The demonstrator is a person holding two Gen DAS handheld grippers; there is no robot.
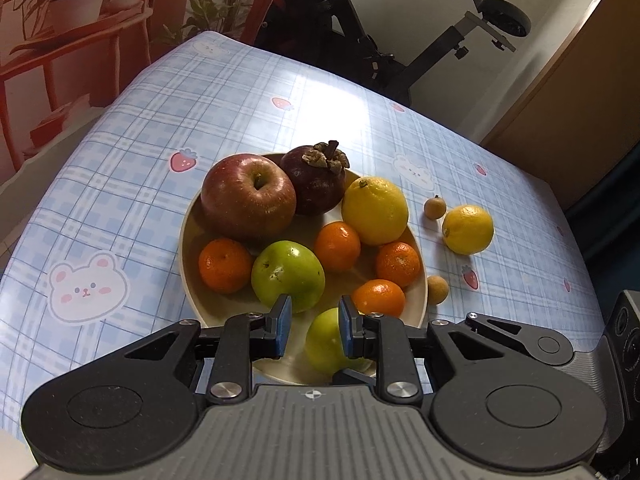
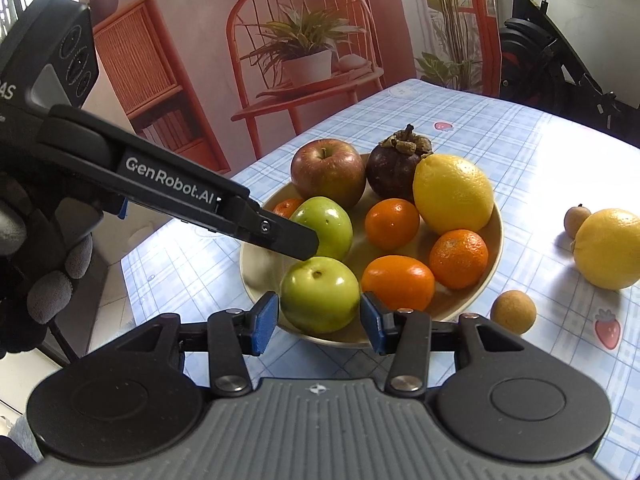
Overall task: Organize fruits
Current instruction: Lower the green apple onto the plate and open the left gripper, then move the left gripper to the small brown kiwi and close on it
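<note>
- Right gripper (image 2: 319, 322): we flank a green apple (image 2: 319, 294) on the plate (image 2: 494, 236), pads not pressing; left gripper (image 1: 313, 326) narrow, empty.
- Nine fruits plated; we judge one lemon (image 1: 467, 229) and two longans (image 1: 437, 289) remain.

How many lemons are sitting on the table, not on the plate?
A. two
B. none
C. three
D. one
D: one lemon lies on the table to the right of the plate; the other lemon is on the plate.

Cream plate (image 1: 188, 240) on a blue plaid tablecloth (image 1: 120, 184) printed with pink strawberries.
</note>
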